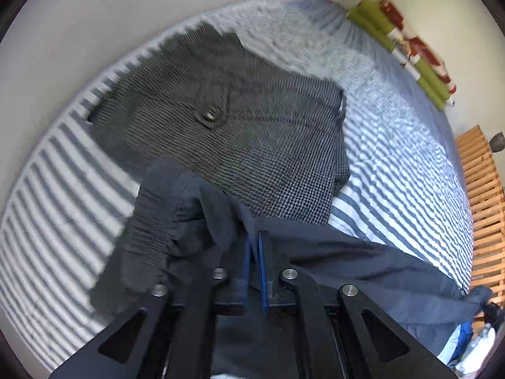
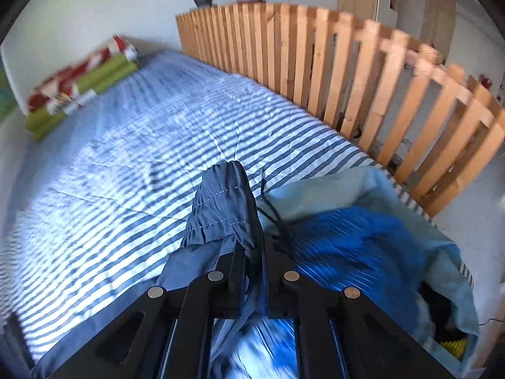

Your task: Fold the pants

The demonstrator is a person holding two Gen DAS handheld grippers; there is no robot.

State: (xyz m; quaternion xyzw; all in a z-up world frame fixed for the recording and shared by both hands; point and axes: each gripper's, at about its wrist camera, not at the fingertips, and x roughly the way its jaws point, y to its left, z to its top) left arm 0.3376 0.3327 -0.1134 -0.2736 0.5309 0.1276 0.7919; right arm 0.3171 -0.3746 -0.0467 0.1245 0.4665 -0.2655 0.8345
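At lower centre of each wrist view, dark navy pants are clamped between closed jaws: the left gripper and right gripper each grip a bunched edge above the striped bed. Folded houndstooth trousers are seen upper centre.

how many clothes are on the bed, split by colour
Dark navy pants, held by the left gripper and the right gripper: 1
Grey checked garment, folded flat: 1
Bright blue garment in the heap at the bed's edge: 1
Pale blue fabric in the same heap: 1
Total: 4, though the heap may hide more.
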